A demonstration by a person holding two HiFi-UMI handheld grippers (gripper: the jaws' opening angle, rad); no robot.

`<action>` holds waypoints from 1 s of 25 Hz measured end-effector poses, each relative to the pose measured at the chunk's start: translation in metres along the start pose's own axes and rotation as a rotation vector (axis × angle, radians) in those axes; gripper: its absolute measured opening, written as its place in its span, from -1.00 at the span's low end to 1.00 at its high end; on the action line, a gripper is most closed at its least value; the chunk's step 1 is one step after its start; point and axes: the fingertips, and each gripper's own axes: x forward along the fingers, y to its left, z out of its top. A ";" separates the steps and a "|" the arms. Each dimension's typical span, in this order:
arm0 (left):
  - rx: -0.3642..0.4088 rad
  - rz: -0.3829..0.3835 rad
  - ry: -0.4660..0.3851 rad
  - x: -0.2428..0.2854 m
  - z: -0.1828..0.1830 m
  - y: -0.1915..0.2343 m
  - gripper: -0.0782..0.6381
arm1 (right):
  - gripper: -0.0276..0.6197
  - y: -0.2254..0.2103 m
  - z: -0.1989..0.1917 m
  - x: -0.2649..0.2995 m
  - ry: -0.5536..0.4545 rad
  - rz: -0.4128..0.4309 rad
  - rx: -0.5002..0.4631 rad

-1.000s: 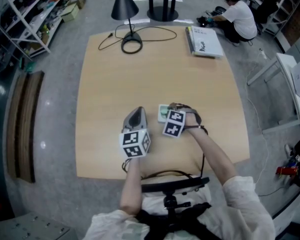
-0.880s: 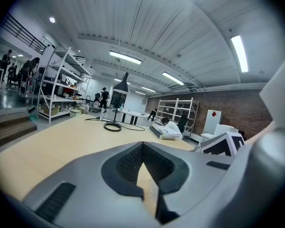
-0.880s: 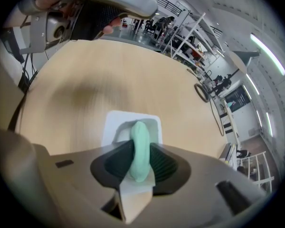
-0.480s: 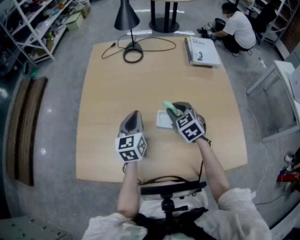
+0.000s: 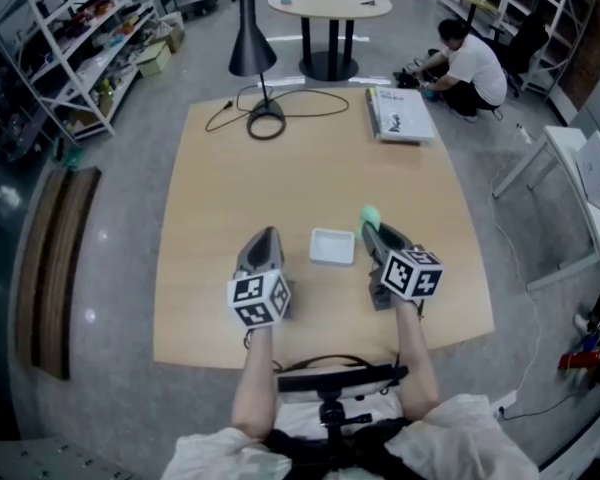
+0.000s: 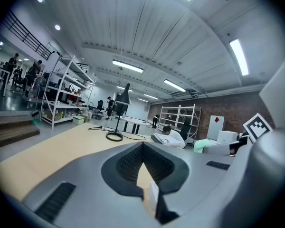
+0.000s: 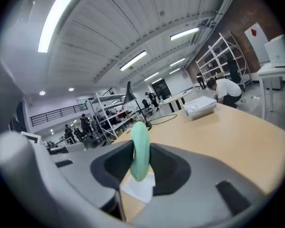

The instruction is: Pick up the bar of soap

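The bar of soap is pale green and rounded, and it stands on edge between the jaws of my right gripper, above the table. In the right gripper view the soap fills the gap, and the right gripper is shut on it. An empty white soap dish lies on the wooden table, just left of that gripper. My left gripper hovers left of the dish; in its own view the left gripper has its jaws together with nothing held.
At the table's far side stand a black lamp, its ring base with a cable, and a stack of books. Beyond it a person crouches on the floor by a round table. Shelves line the left.
My right gripper has lifted the green soap out of the white dish and carried it to the right. The left gripper has barely moved.
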 end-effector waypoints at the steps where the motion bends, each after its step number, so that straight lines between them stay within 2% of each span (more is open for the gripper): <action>1: -0.001 -0.001 0.000 0.001 0.000 -0.001 -0.76 | -0.55 -0.001 0.000 -0.001 -0.001 0.000 -0.005; 8: 0.003 0.002 0.033 -0.003 -0.015 -0.018 -0.76 | -0.55 -0.002 -0.005 -0.013 0.004 0.007 -0.026; 14: -0.007 0.032 0.018 -0.009 -0.020 -0.028 -0.76 | -0.55 -0.002 0.003 -0.025 -0.033 0.053 -0.007; 22: 0.001 0.042 -0.010 -0.043 -0.026 -0.053 -0.76 | -0.55 0.002 0.000 -0.059 -0.045 0.095 0.001; 25: 0.011 0.051 -0.014 -0.062 -0.030 -0.053 -0.76 | -0.55 0.014 -0.007 -0.070 -0.036 0.100 -0.037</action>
